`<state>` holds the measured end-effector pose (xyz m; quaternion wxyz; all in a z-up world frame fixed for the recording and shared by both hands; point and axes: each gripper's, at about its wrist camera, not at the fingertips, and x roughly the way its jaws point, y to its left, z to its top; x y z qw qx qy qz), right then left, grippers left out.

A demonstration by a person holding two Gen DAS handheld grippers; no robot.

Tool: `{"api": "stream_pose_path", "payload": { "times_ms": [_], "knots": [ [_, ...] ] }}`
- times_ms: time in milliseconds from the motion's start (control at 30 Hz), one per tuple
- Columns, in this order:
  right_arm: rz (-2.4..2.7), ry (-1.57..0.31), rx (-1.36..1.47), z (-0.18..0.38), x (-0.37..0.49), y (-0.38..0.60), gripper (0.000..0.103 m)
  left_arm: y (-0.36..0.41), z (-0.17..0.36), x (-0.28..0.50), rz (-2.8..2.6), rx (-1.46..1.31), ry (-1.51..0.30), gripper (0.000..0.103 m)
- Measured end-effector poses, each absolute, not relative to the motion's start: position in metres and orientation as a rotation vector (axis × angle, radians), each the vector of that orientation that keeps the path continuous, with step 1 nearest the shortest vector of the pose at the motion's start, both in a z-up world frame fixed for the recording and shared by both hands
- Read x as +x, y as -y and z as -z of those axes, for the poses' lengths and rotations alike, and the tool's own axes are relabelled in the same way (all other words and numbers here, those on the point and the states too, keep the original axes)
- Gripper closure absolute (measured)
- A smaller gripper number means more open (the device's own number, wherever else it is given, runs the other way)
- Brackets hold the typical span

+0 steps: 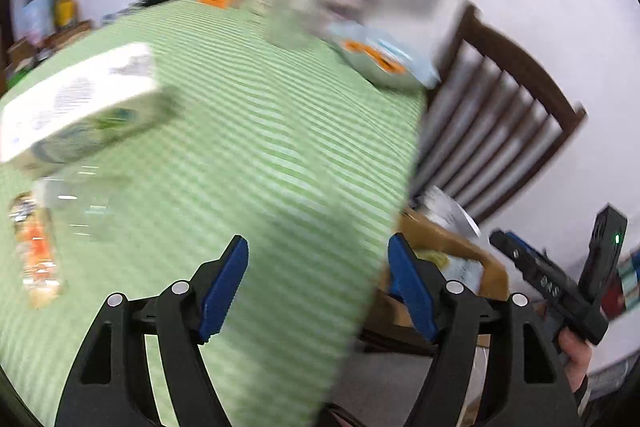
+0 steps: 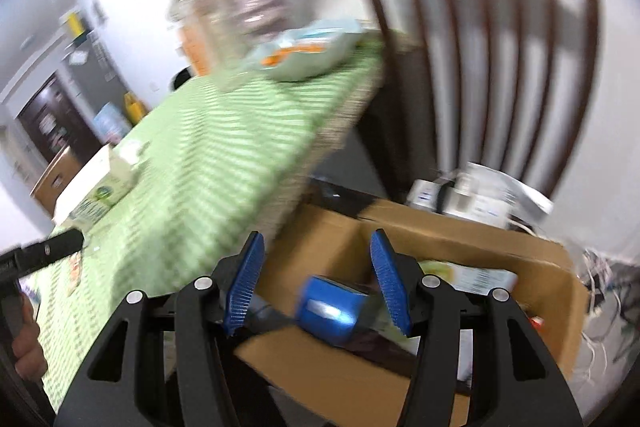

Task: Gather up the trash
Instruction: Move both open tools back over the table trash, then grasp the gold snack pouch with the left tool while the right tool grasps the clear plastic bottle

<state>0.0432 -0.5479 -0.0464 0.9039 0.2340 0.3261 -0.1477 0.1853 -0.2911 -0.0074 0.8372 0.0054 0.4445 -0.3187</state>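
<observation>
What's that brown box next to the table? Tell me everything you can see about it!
The cardboard box is plain brown, open at the top, and sits lower than the green checked tablecloth's edge, in front of the wooden chair. Inside lie a blue cylindrical container and a pale printed package. The open right gripper hovers over it. The picture is blurred, so finer details are unclear.
</observation>
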Motion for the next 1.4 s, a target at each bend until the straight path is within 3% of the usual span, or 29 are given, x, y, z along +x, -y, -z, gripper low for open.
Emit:
{"api": "stream_pose_path", "payload": {
  "times_ms": [533, 767, 1133, 1400],
  "knots": [
    [0.032, -0.717, 0.317, 0.025, 0.148, 0.424, 0.046, 0.067, 0.035, 0.282, 0.321, -0.375, -1.014, 0.034],
    [-0.063, -0.740, 0.271, 0.023, 0.169, 0.378, 0.046, 0.032, 0.064, 0.324, 0.285, -0.467, -1.087, 0.048],
    [-0.176, -0.785, 0.225, 0.031, 0.201, 0.327, 0.046, 0.028, 0.084, 0.355, 0.294, -0.496, -1.112, 0.051],
    [-0.258, -0.794, 0.212, 0.034, 0.236, 0.291, 0.046, 0.031, 0.092, 0.367, 0.323, -0.543, -1.125, 0.081]
  ]
}}
